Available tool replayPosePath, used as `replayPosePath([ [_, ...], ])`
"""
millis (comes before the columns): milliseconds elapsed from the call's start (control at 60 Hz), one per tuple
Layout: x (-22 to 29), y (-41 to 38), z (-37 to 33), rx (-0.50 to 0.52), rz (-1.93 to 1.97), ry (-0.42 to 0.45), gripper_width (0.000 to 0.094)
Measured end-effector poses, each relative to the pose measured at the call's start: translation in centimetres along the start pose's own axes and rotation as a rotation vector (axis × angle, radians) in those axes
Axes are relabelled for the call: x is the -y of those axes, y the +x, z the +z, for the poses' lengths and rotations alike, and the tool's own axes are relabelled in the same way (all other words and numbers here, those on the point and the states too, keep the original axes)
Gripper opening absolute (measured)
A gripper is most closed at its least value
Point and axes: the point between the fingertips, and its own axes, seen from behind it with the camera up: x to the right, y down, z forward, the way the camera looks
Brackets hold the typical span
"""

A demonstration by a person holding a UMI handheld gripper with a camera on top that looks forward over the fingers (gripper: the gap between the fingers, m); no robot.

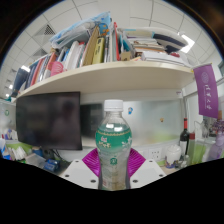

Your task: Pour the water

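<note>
A clear plastic water bottle with a white cap and a green label stands upright between my fingers. My gripper is shut on the bottle; the magenta pads press on both its sides. The bottle is held up in the air, well above the desks behind it. No cup or other vessel for the water is in view.
A white shelf full of books and binders runs overhead beyond the bottle. A dark monitor stands to the left under it. A purple banner hangs at the right, with a cluttered desk below.
</note>
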Motion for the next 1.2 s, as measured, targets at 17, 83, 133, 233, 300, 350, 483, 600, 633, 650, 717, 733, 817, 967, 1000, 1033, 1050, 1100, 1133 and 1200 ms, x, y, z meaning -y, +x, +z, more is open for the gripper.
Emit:
replayPosePath([
  [17,-0.8,0.5,0.0,-0.001,-0.009,-0.012,0.0308],
  [83,-4.4,2.0,0.2,-0.007,-0.014,-0.054,0.0309],
  [133,-6.1,2.6,0.0,-0.003,-0.004,-0.072,0.031],
  [233,-9.1,3.5,0.5,-0.014,-0.054,-0.086,0.031],
  [300,-11.2,3.7,0.9,-0.013,-0.067,-0.125,0.0308],
  [350,-12.4,3.7,1.0,-0.006,-0.048,-0.144,0.0308],
  [483,-14.0,3.8,1.0,0.001,-0.035,-0.159,0.0327],
  [600,-14.1,3.8,0.9,-0.002,-0.059,-0.149,0.0369],
  [633,-14.1,3.9,0.9,-0.004,-0.055,-0.149,0.0399],
  [650,-14.0,3.9,0.9,-0.006,-0.052,-0.148,0.0419],
  [717,-14.0,4.1,0.8,-0.011,-0.043,-0.15,0.047],
  [733,-14.0,4.1,0.7,-0.015,-0.041,-0.153,0.0481],
  [817,-14.3,4.2,0.3,-0.027,-0.034,-0.179,0.0659],
  [967,-12.3,4.2,-3.1,-0.064,-0.061,-0.139,0.0845],
  [1000,-11.5,4.1,-4.5,-0.074,-0.057,-0.124,0.0843],
  [1033,-10.8,3.9,-5.9,-0.095,-0.059,-0.12,0.0843],
  [1050,-10.4,3.9,-6.7,-0.1,-0.064,-0.112,0.0841],
  [1100,-9.4,3.5,-9.0,-0.126,-0.077,-0.1,0.0835],
  [1133,-9.1,3.3,-10.6,-0.147,-0.079,-0.105,0.0834],
  [1200,-9.0,1.8,-13.5,-0.156,-0.073,-0.123,0.0834],
])
